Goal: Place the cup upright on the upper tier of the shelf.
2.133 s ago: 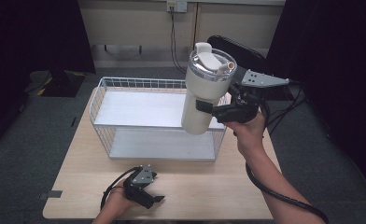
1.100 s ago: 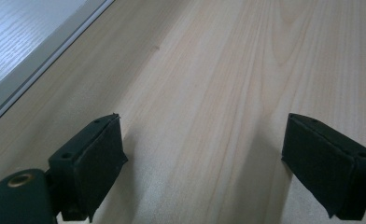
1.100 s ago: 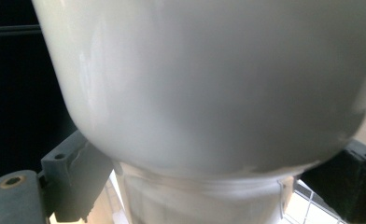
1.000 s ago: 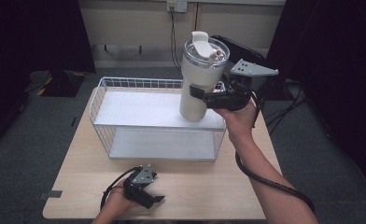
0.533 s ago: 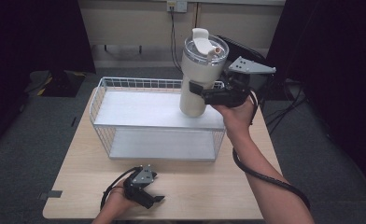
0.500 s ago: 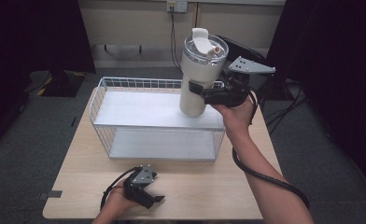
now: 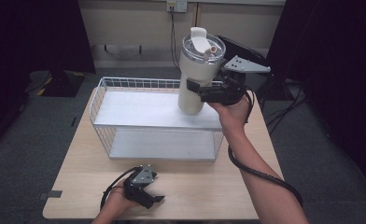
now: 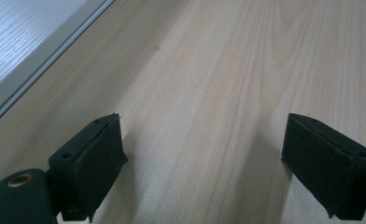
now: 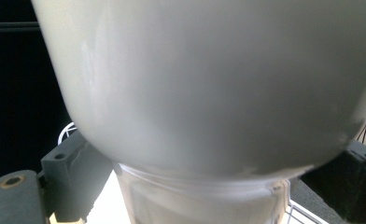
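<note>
Above the wire basket (image 7: 125, 88), right gripper (image 7: 200, 90) is clamped on the white tumbler (image 7: 196, 74) at its narrow waist, w/ lid up, prob. so it stays level. Left gripper (image 7: 149, 197) rests on table (image 7: 78, 186), jaws apart, nothing betw. them.

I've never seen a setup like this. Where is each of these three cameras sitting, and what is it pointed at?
High view: fixed above the person's side, looking forward and down on the table and wire basket; both forearms and hands enter from below.
Left gripper view: rides on the left claw, looking along its open jaws at bare tabletop.
Right gripper view: rides on the right claw, facing the white tumbler clamped in its jaws.
Shared: the high view and right gripper view both show the tumbler over the basket.
</note>
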### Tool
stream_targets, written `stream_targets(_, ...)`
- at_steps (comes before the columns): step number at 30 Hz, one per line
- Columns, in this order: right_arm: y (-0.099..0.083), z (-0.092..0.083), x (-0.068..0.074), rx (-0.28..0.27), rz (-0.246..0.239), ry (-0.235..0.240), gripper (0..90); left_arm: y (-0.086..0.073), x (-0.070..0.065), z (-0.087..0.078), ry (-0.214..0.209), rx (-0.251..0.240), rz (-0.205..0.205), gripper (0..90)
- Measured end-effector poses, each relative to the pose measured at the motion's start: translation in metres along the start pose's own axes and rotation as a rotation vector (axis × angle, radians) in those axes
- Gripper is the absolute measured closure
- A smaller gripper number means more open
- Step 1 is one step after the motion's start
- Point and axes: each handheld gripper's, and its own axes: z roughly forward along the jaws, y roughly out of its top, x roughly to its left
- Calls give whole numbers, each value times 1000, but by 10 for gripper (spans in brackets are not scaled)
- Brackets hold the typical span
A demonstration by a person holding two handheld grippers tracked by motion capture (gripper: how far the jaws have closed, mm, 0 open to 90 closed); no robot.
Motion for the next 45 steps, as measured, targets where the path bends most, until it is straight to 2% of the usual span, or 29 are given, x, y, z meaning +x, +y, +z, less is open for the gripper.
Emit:
stream_targets(10,-1,5,-6,-7,6,-14,91,0,0,0,0,1,1,120)
stream_targets(14,-1,7,-7,-8,-6,-25,90,0,0,0,0,1,1,120)
stream_targets(23,-4,14,-9,-2,1,-41,90,0,0,0,0,0,0,120)
stream_targets(45,-8,27,-16,25,-21,-67,90,0,0,0,0,1,1,120)
